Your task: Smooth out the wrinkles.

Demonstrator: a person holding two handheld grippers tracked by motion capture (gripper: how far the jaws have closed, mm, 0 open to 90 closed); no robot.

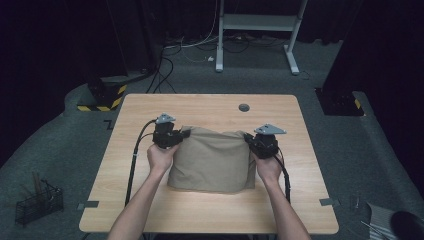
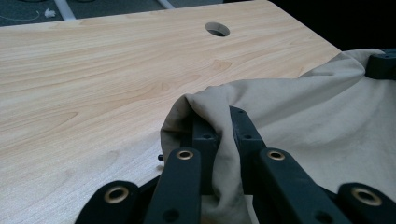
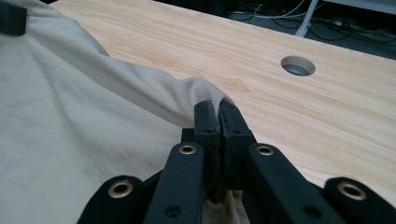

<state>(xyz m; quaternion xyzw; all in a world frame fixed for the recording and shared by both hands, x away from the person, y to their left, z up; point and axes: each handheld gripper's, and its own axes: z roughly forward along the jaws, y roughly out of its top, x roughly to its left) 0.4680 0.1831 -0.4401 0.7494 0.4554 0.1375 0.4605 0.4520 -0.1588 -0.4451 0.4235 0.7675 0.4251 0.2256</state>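
Note:
A beige cloth (image 1: 212, 160) lies folded on the wooden table (image 1: 210, 107), its far edge lifted between two hands. My left gripper (image 1: 186, 133) is shut on the cloth's far left corner; in the left gripper view the fabric (image 2: 289, 116) bunches between the black jaws of the left gripper (image 2: 219, 119). On the other side my right gripper (image 1: 248, 137) is shut on the far right corner. The right gripper view has the right gripper (image 3: 215, 108) with its jaws pressed together over a thin fold of the cloth (image 3: 84, 121).
A round cable hole (image 1: 244, 107) sits in the table behind the cloth. Bare wood stretches around the cloth. On the floor stand a wire basket (image 1: 37, 202) at left, a white table frame (image 1: 257, 30) behind, and cables.

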